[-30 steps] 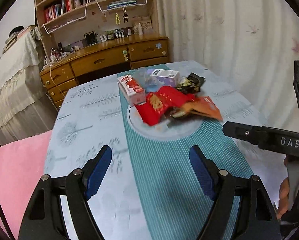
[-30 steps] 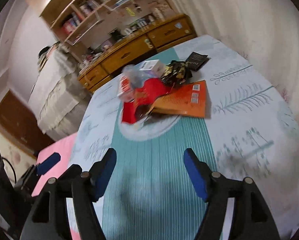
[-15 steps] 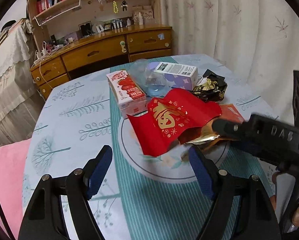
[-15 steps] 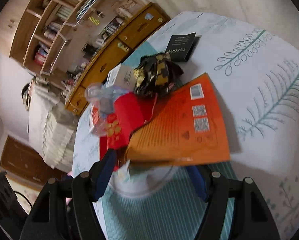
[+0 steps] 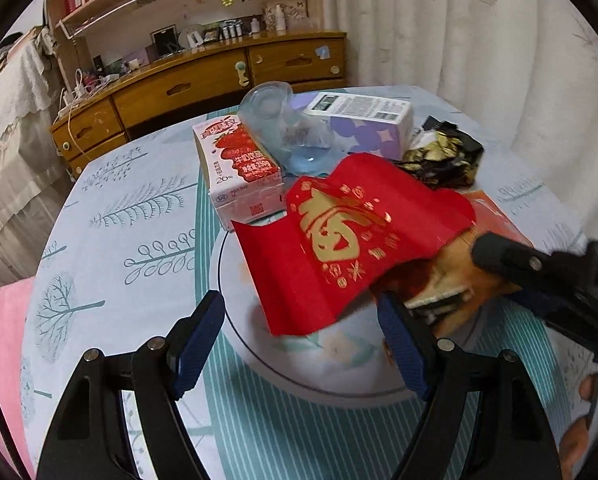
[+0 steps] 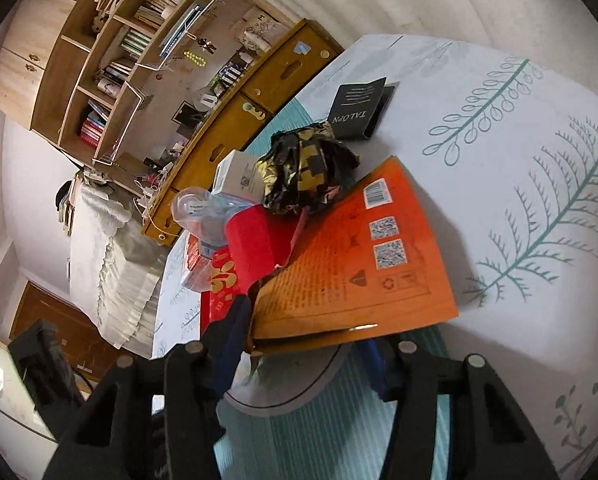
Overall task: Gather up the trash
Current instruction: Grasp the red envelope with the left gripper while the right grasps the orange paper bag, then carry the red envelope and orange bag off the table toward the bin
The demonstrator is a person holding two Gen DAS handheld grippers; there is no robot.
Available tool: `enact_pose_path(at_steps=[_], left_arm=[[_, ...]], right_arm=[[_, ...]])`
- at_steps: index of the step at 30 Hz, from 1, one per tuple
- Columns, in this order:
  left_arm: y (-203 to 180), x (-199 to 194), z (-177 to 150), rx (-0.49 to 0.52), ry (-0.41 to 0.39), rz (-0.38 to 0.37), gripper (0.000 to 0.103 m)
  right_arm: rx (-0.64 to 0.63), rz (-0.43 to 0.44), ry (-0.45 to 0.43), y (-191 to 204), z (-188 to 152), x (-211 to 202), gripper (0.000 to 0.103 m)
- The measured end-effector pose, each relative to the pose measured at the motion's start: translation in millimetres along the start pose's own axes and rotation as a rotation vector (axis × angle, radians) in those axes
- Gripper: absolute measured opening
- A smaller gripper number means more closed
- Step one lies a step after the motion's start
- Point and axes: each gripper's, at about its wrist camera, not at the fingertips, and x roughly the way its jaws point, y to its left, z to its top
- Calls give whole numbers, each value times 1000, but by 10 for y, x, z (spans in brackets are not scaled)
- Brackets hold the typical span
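Closing on the orange packet, right tool jaws straddle its edge; grip unconfirmed. Left tool hangs released. That thin edge could slip, dragging the red envelope off the bench

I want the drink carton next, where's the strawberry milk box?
Left wrist view, upper centre: strawberry milk box lies left of the clear plastic cup.

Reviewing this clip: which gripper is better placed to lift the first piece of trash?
Right. The right gripper has just been closing with the orange packet's near edge between its fingers; the left gripper is open short of the red paper.
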Motion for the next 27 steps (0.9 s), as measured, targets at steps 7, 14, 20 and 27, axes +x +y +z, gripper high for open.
enact_pose_path(at_steps=[7, 14, 20, 27], left_arm=[[21, 143, 127, -39, 0, 9, 58], [-51, 94, 168, -58, -22, -16, 4], [-46, -170, 67, -74, -31, -67, 2], [-67, -787, -284, -58, -31, -112, 2]], right_arm=[[-8, 14, 7, -8, 38, 25, 49], [-29, 37, 18, 16, 38, 22, 20], [-80, 73, 3, 117, -13, -246, 7], [-195, 90, 16, 350, -259, -798, 3]])
